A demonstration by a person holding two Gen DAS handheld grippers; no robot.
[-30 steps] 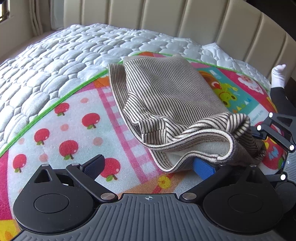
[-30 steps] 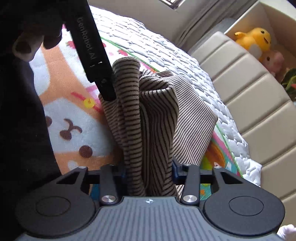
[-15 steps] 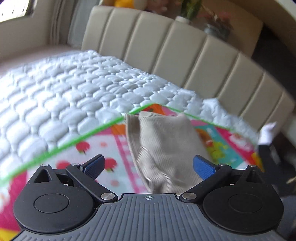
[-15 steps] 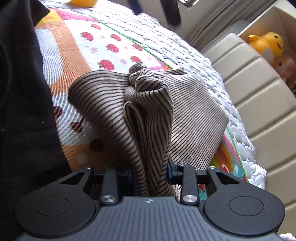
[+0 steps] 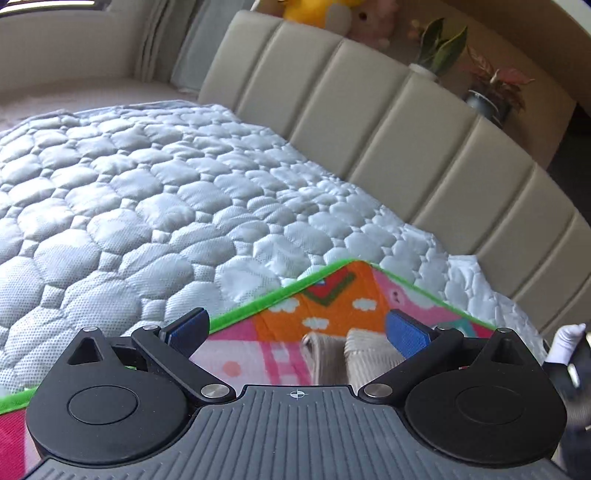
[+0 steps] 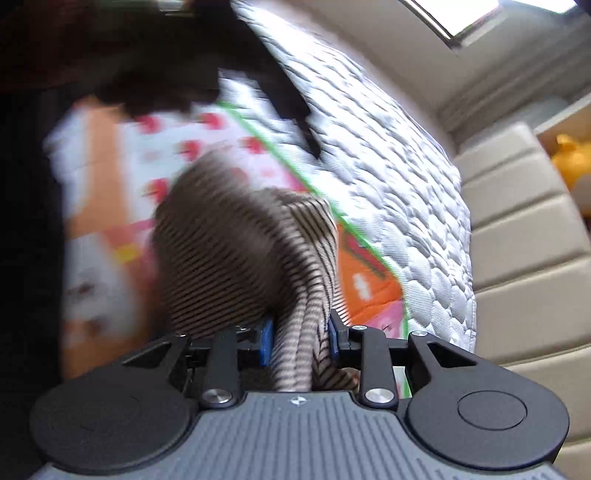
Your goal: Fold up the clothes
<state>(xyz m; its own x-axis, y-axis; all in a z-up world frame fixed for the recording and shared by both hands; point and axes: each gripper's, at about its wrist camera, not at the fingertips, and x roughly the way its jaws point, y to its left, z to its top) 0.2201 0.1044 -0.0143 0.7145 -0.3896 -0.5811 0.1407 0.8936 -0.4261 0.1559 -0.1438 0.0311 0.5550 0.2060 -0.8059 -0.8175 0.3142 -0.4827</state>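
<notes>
Right gripper clamped on a bunched fold of the striped beige garment, blue pads pinching the fabric from both sides. Rest of the garment draped forward onto the colourful play mat, roughly near its green-edged corner. Pretty blurry on that side, so no finer detail on the folds.

Left gripper wide apart, nothing between the blue pads, hovering over the mat corner. Just a sliver of the same garment peeking out low between the fingers, lying on the mat, not touched by either pad.

Mat spread over a white quilted mattress, padded beige headboard behind it. Yellow plush toy and a couple of potted plants up on the ledge past the headboard. White-gloved hand at the far right edge of the left view.
</notes>
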